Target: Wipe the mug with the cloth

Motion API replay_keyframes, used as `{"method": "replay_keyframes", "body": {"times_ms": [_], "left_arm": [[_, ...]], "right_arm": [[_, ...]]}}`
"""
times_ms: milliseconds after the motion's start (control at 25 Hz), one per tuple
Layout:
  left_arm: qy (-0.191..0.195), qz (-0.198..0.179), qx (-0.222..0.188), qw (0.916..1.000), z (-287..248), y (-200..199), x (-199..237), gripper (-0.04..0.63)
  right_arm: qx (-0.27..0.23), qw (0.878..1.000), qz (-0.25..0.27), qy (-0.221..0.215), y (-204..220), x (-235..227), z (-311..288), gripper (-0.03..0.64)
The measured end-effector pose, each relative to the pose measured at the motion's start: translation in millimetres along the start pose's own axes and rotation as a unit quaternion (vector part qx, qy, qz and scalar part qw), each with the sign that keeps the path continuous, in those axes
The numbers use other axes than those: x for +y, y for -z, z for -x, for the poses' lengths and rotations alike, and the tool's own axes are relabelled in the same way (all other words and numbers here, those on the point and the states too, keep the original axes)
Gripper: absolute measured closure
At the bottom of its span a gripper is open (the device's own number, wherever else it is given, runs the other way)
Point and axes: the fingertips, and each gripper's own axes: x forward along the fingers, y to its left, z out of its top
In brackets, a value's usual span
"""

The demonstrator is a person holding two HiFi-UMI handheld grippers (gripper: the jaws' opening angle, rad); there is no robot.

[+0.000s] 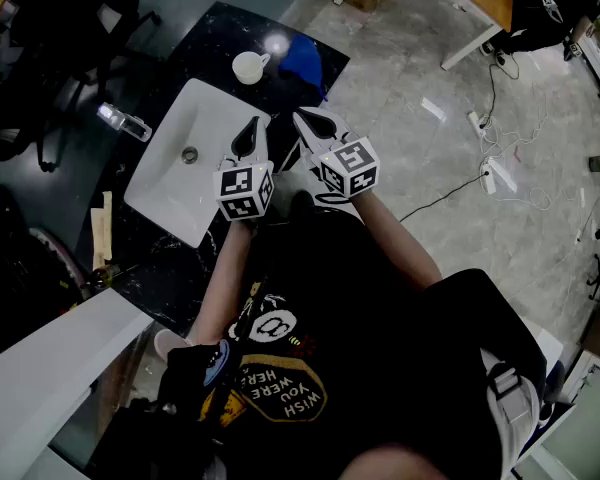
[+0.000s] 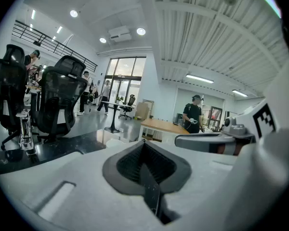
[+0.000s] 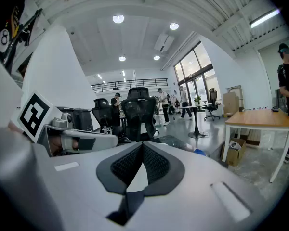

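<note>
Head camera: above me, aimed steeply down past my chest. It takes in both my arms and the dark counter [image 1: 205,43] beyond them, close in.

Left gripper [image 1: 251,125] camera: sits close behind its own jaws and looks out about level across the hall. Right gripper [image 1: 302,118] camera: the same, facing much the same way.

Each catches the other gripper at its inner edge. Both share the office chairs [image 2: 62,100] and the wooden table [image 3: 260,117].

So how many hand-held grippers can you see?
2. The left hand-held gripper is above the edge of the white sink; the right hand-held gripper is close beside it. Both are shut and empty.
</note>
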Motion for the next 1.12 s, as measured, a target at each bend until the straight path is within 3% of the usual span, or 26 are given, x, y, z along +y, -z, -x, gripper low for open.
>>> {"method": "replay_keyframes", "body": {"times_ms": [200, 720, 880, 960, 1120], "left_arm": [[-0.001, 0.003, 0.005, 1.0, -2, 2, 2, 0.592], [-0.015, 0.015, 0.011, 0.9997, -16, 7, 8, 0.592], [-0.026, 0.018, 0.019, 0.9993, -24, 16, 17, 0.592], [-0.036, 0.021, 0.024, 0.9989, -30, 20, 25, 0.592], [-0.057, 0.024, 0.034, 0.9975, -42, 28, 37, 0.592]], "right_arm": [[-0.01, 1.0, -0.022, -0.007, 0, -4, 0, 0.614], [-0.001, 1.0, -0.022, -0.021, 6, -16, -10, 0.614], [0.029, 0.999, -0.01, -0.035, 29, -37, -24, 0.612], [0.055, 0.998, -0.006, -0.04, 46, -59, -41, 0.564], [0.099, 0.995, 0.021, -0.022, 69, -114, -79, 0.541]]}}
